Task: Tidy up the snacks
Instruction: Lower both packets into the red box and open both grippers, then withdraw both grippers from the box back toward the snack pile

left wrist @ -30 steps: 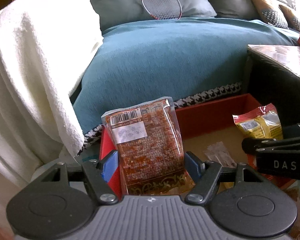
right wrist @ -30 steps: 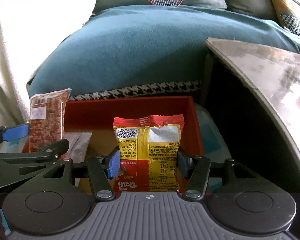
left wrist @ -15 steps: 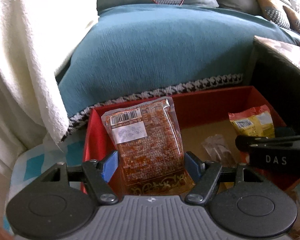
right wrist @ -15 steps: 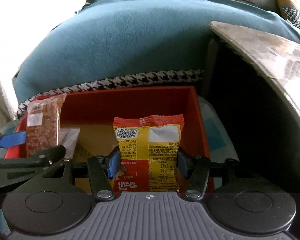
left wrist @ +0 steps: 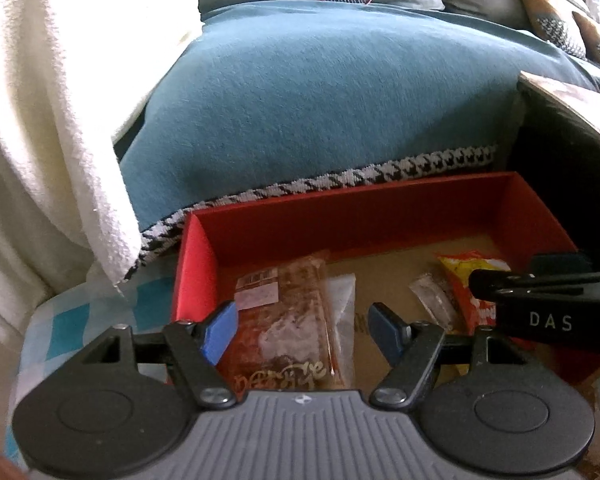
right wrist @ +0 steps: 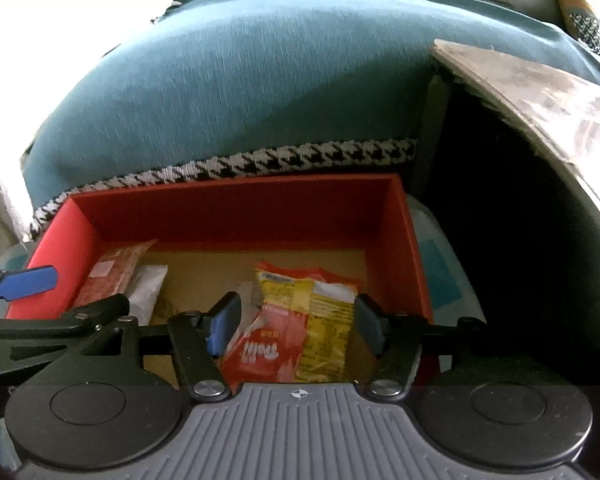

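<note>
A red box (left wrist: 340, 216) with a cardboard floor stands in front of the sofa; it also shows in the right wrist view (right wrist: 236, 208). My left gripper (left wrist: 306, 326) is open above the box's left side; a brown snack pack (left wrist: 296, 320) lies below it, free of the pads, partly over a white packet (left wrist: 342, 300). My right gripper (right wrist: 294, 322) is open over the box's right side; a yellow-and-red snack bag (right wrist: 300, 320) lies loose beneath it. The bag (left wrist: 468, 280) and brown pack (right wrist: 112, 276) show in the other views too.
A teal sofa cover (left wrist: 340, 100) with a houndstooth hem rises behind the box. A white towel (left wrist: 40, 120) hangs at the left. A dark table with a brown top (right wrist: 540, 92) stands at the right. A small clear packet (left wrist: 432, 300) lies in the box.
Both grippers moved over the box and opened. The brown pack and the yellow-and-red bag dropped out of the jaws and now lie on the box floor.
</note>
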